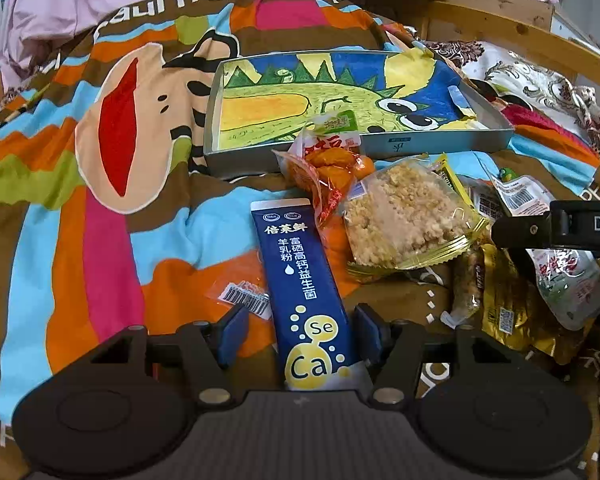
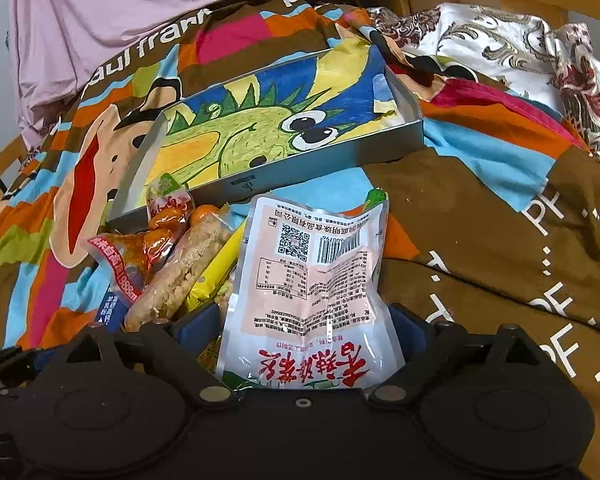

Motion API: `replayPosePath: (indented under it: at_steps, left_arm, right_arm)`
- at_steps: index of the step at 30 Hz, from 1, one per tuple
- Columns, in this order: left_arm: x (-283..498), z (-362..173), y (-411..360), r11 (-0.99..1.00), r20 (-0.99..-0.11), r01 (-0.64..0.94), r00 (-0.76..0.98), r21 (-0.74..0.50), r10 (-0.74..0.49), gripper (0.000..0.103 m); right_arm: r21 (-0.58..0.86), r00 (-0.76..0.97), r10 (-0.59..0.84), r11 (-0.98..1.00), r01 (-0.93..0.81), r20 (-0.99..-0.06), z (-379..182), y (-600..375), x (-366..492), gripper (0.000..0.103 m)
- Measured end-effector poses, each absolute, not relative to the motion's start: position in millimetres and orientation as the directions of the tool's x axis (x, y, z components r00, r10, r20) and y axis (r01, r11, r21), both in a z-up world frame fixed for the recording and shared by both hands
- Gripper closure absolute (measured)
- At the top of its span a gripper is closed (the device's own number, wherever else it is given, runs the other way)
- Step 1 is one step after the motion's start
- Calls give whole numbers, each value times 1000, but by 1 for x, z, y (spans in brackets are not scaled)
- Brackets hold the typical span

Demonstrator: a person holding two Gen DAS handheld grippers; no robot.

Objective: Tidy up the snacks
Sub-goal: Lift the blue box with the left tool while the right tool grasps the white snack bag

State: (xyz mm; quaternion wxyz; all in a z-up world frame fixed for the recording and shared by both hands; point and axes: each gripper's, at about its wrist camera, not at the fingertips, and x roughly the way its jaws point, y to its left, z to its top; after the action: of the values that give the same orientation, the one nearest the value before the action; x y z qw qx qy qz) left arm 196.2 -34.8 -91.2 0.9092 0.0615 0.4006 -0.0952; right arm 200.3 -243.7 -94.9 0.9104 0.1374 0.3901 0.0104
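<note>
While the blue sachet [image 1: 304,292], printed with yellow "Se" and "Ca" bubbles, lies on the quilt [image 1: 112,208] between the left gripper's [image 1: 302,334] parted pads, the right gripper [image 2: 300,332] straddles a white pouch [image 2: 312,288]; grip unclear.

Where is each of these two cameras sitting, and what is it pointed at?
Left wrist: rides the left tongs, looking down at a long blue milk-powder sachet between open blue pads; the right tongs' black finger shows at the edge.
Right wrist: rides the right tongs, looking down at a pale printed snack pouch between them.
Shared: the grey tray with a crocodile drawing, the snack pile, the striped bedspread.
</note>
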Motion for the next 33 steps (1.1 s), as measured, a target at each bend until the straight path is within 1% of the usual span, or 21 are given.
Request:
replayPosePath:
  at_steps: [1,2,3,4,5,6,10,13,15,17,18,21,22,24,26,27,30,32,33]
  left_arm:
    - [195,-92,-36,974,-739,222,664,48,-115,41]
    - [194,-92,-37,974,-735,219,669,59,-105,46]
    - [192,-92,-38,975,-731,212,676,71,-94,53]
    - [190,-92,-39,975,-728,207,681,85,-81,56]
    - [188,-92,-39,974,-725,205,685,95,-74,61]
    - [185,-92,-40,973,-722,205,689,101,-70,62]
    - [174,-90,-41,972,-716,215,694,99,-81,63]
    - [169,-88,-43,967,-715,233,693,102,-92,64]
    - [168,-89,-43,964,-717,247,689,98,-104,64]
    - [170,-90,-45,960,-717,256,690,112,-101,61]
    - [171,-90,-45,960,-716,255,690,111,-100,59]
    - [175,-92,-43,965,-723,249,683,89,-109,59]
    - [175,-92,-42,965,-724,248,680,85,-111,58]
    - [174,-92,-42,965,-723,248,681,83,-113,62]
    - [173,-92,-42,966,-720,246,685,84,-112,63]
    - [172,-92,-42,966,-719,245,686,83,-112,64]
    - [170,-90,-40,968,-718,244,683,55,-131,65]
    - [168,-89,-39,969,-716,244,683,39,-143,65]
    - [167,-89,-38,970,-715,243,683,33,-146,65]
  right_arm:
    - [251,697,119,964,90,-707,-94,-243,200,21]
    - [245,699,113,965,92,-706,-93,-243,199,23]
    - [242,703,109,966,92,-703,-92,-243,198,23]
    - [241,704,109,967,90,-702,-91,-243,197,25]
    - [241,704,111,967,87,-701,-91,-243,196,26]
    - [241,704,113,967,85,-701,-90,-243,195,26]
    - [232,709,111,970,76,-696,-86,-243,192,32]
    - [223,710,108,972,71,-696,-86,-242,191,33]
    - [221,709,108,973,69,-697,-86,-241,191,31]
    - [232,703,118,970,69,-702,-88,-242,193,24]
    - [248,696,127,966,75,-706,-91,-244,195,23]
    - [256,690,132,963,80,-712,-93,-244,197,22]
    - [249,692,129,965,76,-710,-92,-243,197,24]
    - [235,700,121,970,69,-704,-90,-241,194,28]
    - [230,707,117,971,66,-698,-88,-241,191,34]
    - [231,708,119,971,63,-696,-86,-241,190,36]
    - [234,710,123,970,60,-694,-84,-242,186,43]
    - [244,709,130,968,62,-693,-82,-244,184,50]
    - [251,709,134,966,62,-692,-82,-245,182,51]
